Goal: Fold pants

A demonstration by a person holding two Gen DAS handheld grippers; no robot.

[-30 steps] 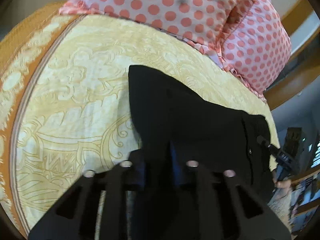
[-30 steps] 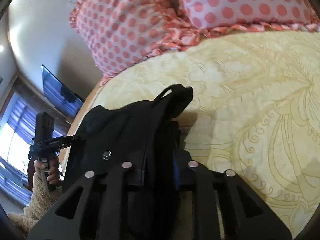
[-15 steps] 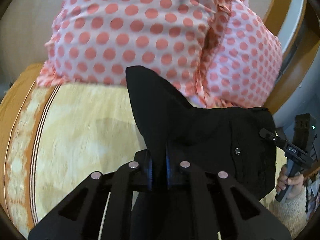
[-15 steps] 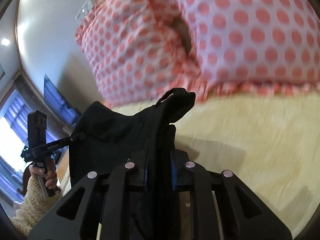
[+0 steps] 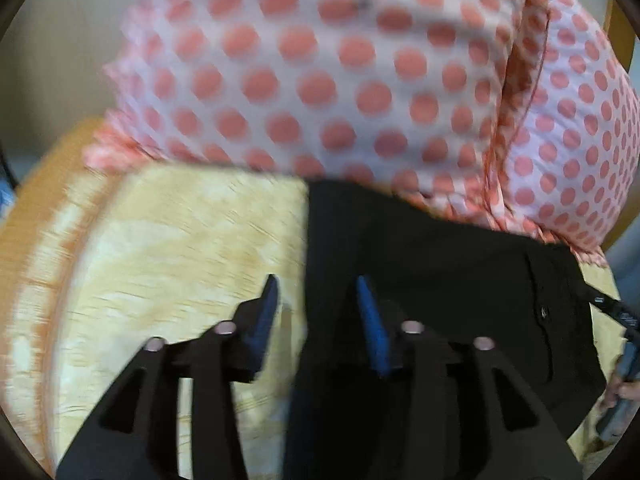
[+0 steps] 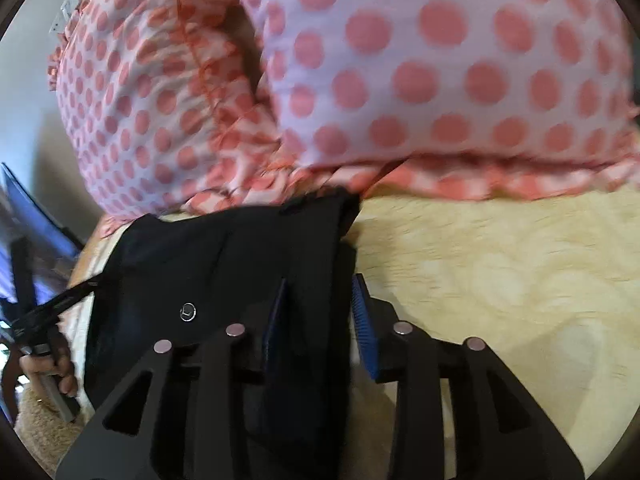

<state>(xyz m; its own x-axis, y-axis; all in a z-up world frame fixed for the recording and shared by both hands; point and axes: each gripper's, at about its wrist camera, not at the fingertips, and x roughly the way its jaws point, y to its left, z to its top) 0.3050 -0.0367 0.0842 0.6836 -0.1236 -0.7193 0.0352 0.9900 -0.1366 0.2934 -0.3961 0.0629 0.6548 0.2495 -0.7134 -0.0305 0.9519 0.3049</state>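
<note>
The black pants (image 5: 432, 276) lie on the yellow patterned bedspread (image 5: 176, 248), their far edge touching the polka-dot pillows. My left gripper (image 5: 318, 300) is open, its blue pads spread over the pants' left edge. In the right wrist view the pants (image 6: 224, 264) show a waistband with a metal button (image 6: 187, 312). My right gripper (image 6: 320, 300) is open too, with the pants' right edge between its fingers, not clamped. The other gripper shows at the right edge of the left view (image 5: 616, 320) and at the left edge of the right view (image 6: 52, 308).
Two pink pillows with coral dots (image 5: 360, 72) (image 6: 440, 72) stand against the headboard right behind the pants. A dark TV screen (image 6: 28, 216) is at the far left. Bare bedspread (image 6: 500, 280) lies to the right.
Both grippers carried the pants forward to the pillows, lowered them onto the bed, and opened. The fabric that was pinched and lifted now lies flat.
</note>
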